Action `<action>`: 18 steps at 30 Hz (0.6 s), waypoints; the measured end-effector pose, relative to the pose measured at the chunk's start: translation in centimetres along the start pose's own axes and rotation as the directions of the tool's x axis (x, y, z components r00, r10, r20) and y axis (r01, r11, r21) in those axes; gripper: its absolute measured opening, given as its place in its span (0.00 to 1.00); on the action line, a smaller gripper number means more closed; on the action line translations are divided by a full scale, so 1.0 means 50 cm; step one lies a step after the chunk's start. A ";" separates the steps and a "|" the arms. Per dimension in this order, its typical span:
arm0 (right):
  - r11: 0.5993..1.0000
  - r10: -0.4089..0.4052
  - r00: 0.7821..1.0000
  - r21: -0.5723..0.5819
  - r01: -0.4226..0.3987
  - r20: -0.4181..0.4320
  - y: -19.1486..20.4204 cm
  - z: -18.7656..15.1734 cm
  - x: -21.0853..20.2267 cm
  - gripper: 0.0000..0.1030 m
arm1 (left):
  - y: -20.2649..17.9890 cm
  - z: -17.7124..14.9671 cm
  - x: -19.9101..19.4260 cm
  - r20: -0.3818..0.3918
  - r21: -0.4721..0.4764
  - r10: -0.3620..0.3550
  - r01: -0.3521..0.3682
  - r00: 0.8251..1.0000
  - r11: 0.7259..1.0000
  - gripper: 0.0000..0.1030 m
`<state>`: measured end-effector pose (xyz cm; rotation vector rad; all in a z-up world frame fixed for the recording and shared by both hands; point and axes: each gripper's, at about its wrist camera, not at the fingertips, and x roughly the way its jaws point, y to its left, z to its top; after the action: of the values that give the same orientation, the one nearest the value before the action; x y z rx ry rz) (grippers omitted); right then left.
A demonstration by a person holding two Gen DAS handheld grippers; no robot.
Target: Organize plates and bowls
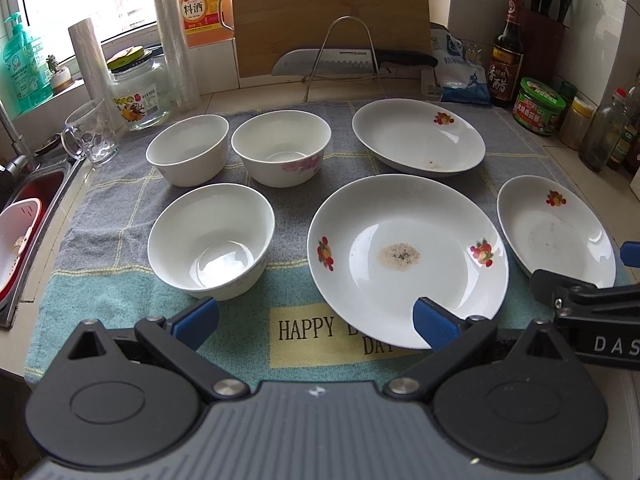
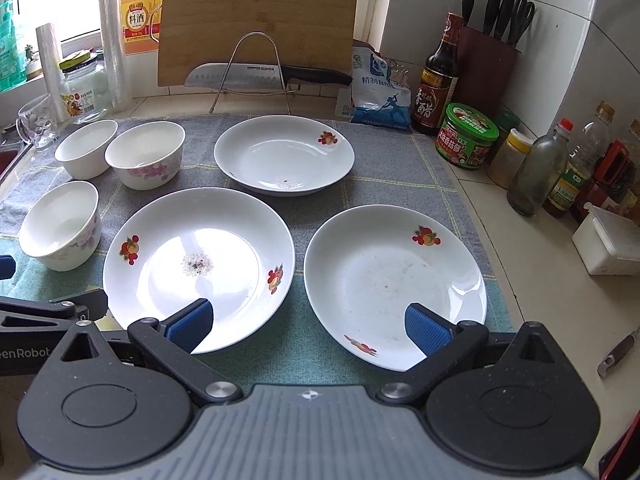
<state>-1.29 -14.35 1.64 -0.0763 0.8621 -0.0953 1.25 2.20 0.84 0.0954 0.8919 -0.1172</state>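
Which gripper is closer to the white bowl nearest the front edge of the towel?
Left. The left gripper, jaws open, sits just before the front white ceramic bowl; the right gripper, also open, is beyond the large fruit-print plate.

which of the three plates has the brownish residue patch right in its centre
The large front plate, beside the near bowl. Its patch sits dead centre; the back plate has specks near its front edge, and the right plate shows only faint smears.

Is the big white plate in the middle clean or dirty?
Dirty. The big white plate with fruit prints has a brownish speckled patch at its centre; otherwise it's empty.
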 end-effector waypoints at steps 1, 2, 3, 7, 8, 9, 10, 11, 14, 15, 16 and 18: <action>1.000 -0.002 1.000 0.002 0.002 0.004 0.003 0.000 -0.001 1.00 | 0.002 0.002 0.001 0.002 0.005 -0.008 0.008 1.000 1.000 0.99; 1.000 -0.004 1.000 0.006 0.004 0.007 0.004 0.000 -0.002 1.00 | 0.004 0.003 0.003 0.005 0.009 -0.017 0.017 1.000 1.000 0.99; 1.000 -0.002 1.000 0.009 0.002 0.014 0.005 0.000 -0.003 1.00 | 0.007 0.004 0.003 0.007 0.015 -0.029 0.029 1.000 0.999 0.99; 1.000 -0.003 0.999 0.017 0.002 0.051 0.002 -0.003 -0.010 1.00 | 0.014 0.009 0.008 0.019 0.049 -0.078 0.077 0.997 0.996 0.99; 1.000 -0.008 0.998 0.024 0.006 0.057 -0.002 -0.005 -0.011 1.00 | 0.016 0.008 0.010 0.024 0.060 -0.088 0.086 0.996 0.994 0.99; 0.999 -0.015 0.998 0.029 0.013 0.066 -0.005 -0.009 -0.012 1.00 | 0.016 0.008 0.011 0.028 0.071 -0.097 0.095 0.995 0.993 0.99; 0.999 -0.022 0.997 0.033 0.020 0.075 -0.009 -0.014 -0.013 1.00 | 0.017 0.009 0.013 0.029 0.085 -0.104 0.101 0.994 0.991 0.99; 0.999 -0.031 0.996 0.036 0.028 0.081 -0.012 -0.019 -0.013 1.00 | 0.016 0.009 0.015 0.029 0.100 -0.110 0.107 0.993 0.989 0.99; 0.997 -0.056 0.995 0.055 0.051 0.083 -0.027 -0.035 -0.011 1.00 | 0.014 0.008 0.016 0.034 0.148 -0.132 0.126 0.991 0.981 0.99; 0.996 -0.065 0.994 0.061 0.060 0.083 -0.032 -0.042 -0.010 1.00 | 0.013 0.009 0.017 0.034 0.161 -0.135 0.127 0.990 0.979 0.99; 0.996 -0.074 0.994 0.064 0.069 0.079 -0.036 -0.048 -0.007 1.00 | 0.012 0.010 0.019 0.031 0.172 -0.137 0.129 0.990 0.977 0.99; 0.994 -0.087 0.994 0.068 0.083 0.071 -0.044 -0.061 -0.001 1.00 | 0.011 0.012 0.023 0.022 0.184 -0.151 0.144 0.988 0.972 0.99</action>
<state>-3.76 -16.63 -0.07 -0.0551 0.7808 -0.1992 2.51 2.61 0.35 0.1964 0.8504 -0.3384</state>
